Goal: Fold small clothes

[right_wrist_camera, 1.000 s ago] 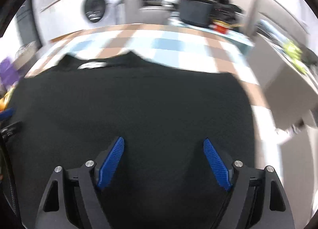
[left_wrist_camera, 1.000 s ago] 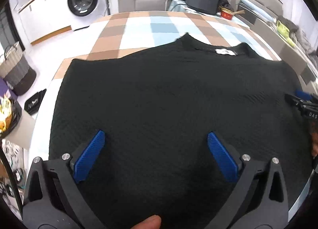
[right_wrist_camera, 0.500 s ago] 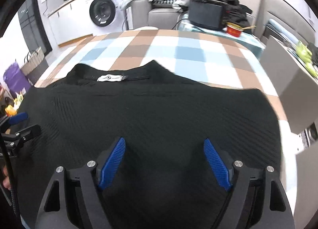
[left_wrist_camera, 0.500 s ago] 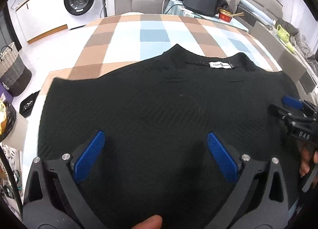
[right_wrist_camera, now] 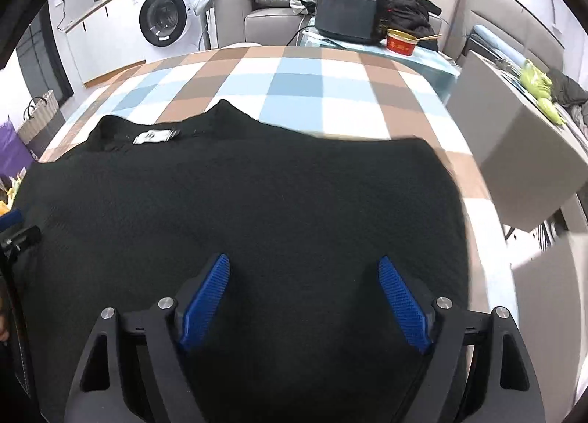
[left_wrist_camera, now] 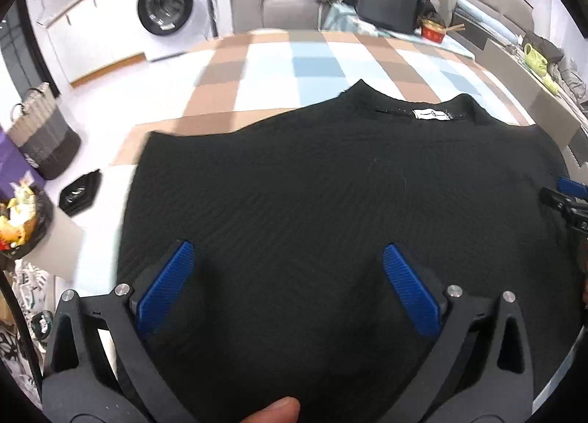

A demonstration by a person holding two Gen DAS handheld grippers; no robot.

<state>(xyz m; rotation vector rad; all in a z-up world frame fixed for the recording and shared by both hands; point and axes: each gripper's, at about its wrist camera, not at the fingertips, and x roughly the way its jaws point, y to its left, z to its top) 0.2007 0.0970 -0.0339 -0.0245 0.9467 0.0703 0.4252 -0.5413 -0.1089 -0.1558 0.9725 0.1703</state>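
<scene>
A black ribbed knit garment [left_wrist_camera: 330,202] lies spread flat on the checked table cover [left_wrist_camera: 316,63], collar and white label [left_wrist_camera: 430,114] at the far side. My left gripper [left_wrist_camera: 288,257] hovers over its near left part, jaws wide apart and nothing between the blue pads. In the right wrist view the same garment [right_wrist_camera: 257,202] fills the near half, label [right_wrist_camera: 154,136] at upper left. My right gripper [right_wrist_camera: 303,268] stands open above its near right part, empty. Each gripper's tip shows at the edge of the other view.
A washing machine [left_wrist_camera: 165,11], a grey sofa with clothes [right_wrist_camera: 264,11] and a black box [right_wrist_camera: 345,19] with a red bowl [right_wrist_camera: 400,43] stand beyond the table. A grey cabinet [right_wrist_camera: 522,158] is to the right. A basket [left_wrist_camera: 44,136] sits on the floor left.
Both views shifted a little over the garment, pulling back then forward again; the garment lies as before. Both grippers stayed open and empty.
</scene>
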